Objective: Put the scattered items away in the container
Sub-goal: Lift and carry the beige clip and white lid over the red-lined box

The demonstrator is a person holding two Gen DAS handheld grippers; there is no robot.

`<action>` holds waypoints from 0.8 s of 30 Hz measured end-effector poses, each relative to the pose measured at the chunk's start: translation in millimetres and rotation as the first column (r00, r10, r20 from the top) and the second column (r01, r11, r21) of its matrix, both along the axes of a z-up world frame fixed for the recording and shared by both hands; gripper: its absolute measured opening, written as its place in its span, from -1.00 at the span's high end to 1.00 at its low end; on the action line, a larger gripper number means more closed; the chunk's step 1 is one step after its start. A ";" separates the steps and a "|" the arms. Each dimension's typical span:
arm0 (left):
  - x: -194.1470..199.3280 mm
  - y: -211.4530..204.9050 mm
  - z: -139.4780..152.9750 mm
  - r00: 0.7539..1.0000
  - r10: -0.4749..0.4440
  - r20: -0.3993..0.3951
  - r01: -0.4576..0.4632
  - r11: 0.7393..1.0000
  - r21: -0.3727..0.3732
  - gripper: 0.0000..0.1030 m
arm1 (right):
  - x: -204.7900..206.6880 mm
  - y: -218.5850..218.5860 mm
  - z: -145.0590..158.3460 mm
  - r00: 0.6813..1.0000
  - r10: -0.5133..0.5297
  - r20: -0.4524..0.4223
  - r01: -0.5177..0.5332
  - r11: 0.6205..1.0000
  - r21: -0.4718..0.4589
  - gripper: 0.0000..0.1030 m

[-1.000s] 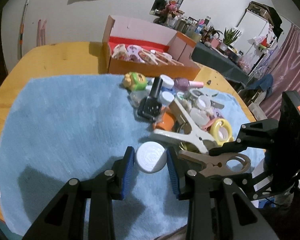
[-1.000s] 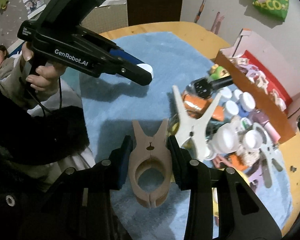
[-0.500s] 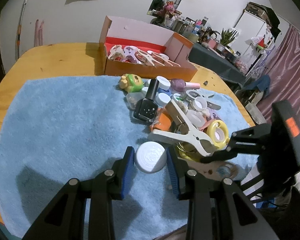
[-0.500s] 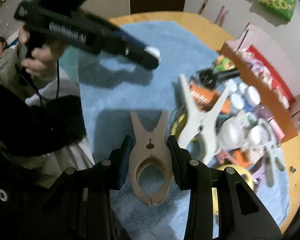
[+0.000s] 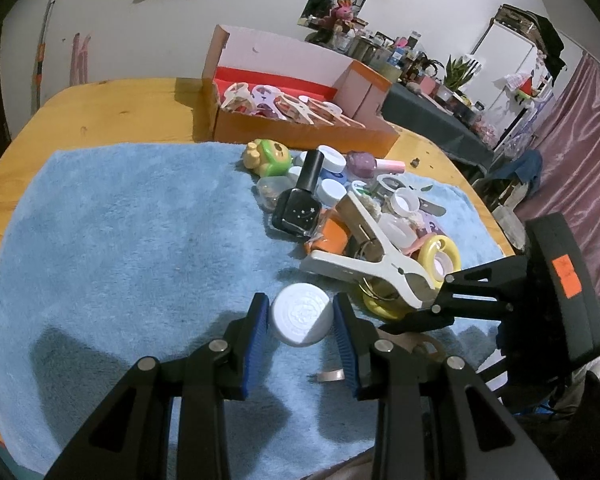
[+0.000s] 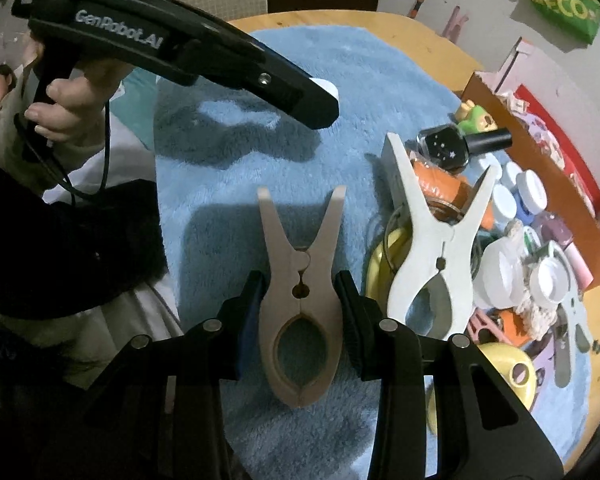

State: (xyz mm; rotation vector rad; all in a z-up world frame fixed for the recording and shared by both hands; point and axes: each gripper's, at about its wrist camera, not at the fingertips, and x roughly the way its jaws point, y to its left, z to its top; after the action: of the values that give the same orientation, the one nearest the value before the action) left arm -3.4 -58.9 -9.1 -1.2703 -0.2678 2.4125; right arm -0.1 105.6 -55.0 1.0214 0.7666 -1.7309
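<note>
From my left wrist view, my left hand-held gripper (image 5: 302,318) is closed on a small white jar (image 5: 302,314), its blue pads pressing the round sides. It looks light and rigid, but the smooth plastic wall could slip, so I judge a grip across the widest part, just under the lid, to be the safe one. Ahead of the fingertips and slightly to the right lies the pile of scattered items on the blue mat (image 5: 119,240): a black nail polish bottle (image 5: 297,208), a white clip (image 5: 374,260) and a yellow tape roll (image 5: 440,256). Beyond the pile, on the wooden worktop (image 5: 99,112), stands the orange box (image 5: 300,124), the container, already holding several clips. My other tool comes in from the right, low beside the pile.

From my right wrist view, my right hand-held gripper (image 6: 300,312) is narrowed around a tan clip (image 6: 302,280), the pads against its flanks near the pivot. Whether it is lifted or resting on the mat I cannot tell. The clip is stiff, light plastic with a spring; holding it at the pivot, not the handles, should keep it from springing open. The white clip lies just right of my fingers, and the box stands far ahead to the right. My left tool hangs ahead on the left, the jar at its tip.
</note>
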 end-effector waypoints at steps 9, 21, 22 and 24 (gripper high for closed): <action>-3.4 -2.0 11.5 1.000 0.004 -0.023 -0.004 1.000 -0.001 0.33 | 2.2 -1.3 27.1 0.997 0.019 -0.073 -0.019 1.000 0.004 0.33; -20.0 10.4 52.0 0.994 -0.031 -0.101 0.030 0.999 -0.013 0.33 | -17.3 7.5 78.2 0.983 -0.037 -0.182 0.031 0.999 -0.035 0.33; -23.9 12.7 57.3 0.993 -0.038 -0.111 0.037 0.999 -0.015 0.33 | -20.9 8.7 83.1 0.980 -0.049 -0.191 0.041 0.998 -0.043 0.33; -33.2 17.5 67.1 0.991 -0.051 -0.126 0.049 0.999 -0.019 0.33 | -30.4 10.9 93.9 0.979 -0.068 -0.192 0.057 0.996 -0.063 0.33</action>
State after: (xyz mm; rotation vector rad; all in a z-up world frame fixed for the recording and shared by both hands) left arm -36.6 -41.4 58.1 -1.1121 -0.1791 2.4441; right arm -30.5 116.5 38.9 0.8542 0.8102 -1.9161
